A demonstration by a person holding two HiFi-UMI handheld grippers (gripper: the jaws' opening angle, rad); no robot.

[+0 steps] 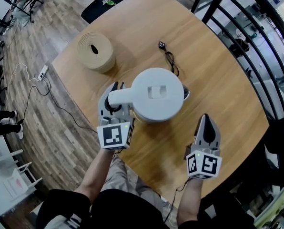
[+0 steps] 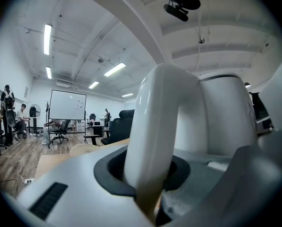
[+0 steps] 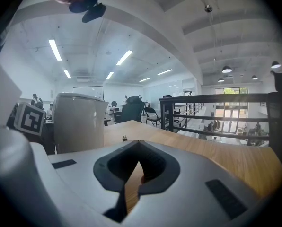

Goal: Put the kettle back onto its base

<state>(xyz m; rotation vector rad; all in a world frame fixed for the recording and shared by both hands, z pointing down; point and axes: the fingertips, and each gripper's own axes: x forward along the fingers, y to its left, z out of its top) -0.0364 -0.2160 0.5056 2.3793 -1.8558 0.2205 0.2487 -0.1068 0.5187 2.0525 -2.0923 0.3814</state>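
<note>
The white kettle (image 1: 157,93) stands over the middle of the round wooden table (image 1: 218,80). A grey sliver of its base (image 1: 186,94) peeks out under the kettle's right side. I cannot tell whether the kettle rests fully on it. My left gripper (image 1: 114,87) is shut on the kettle's handle (image 1: 123,97), which fills the left gripper view as a white arch (image 2: 160,136) between the jaws (image 2: 150,178). My right gripper (image 1: 205,117) hovers to the kettle's right, shut and empty (image 3: 137,143). From it the kettle's body (image 3: 79,122) shows at the left.
A black cord with its plug (image 1: 167,54) runs across the table behind the kettle. A beige coiled roll (image 1: 96,51) lies at the table's far left. A black railing (image 1: 228,8) borders the right side. A power strip (image 1: 43,72) lies on the floor.
</note>
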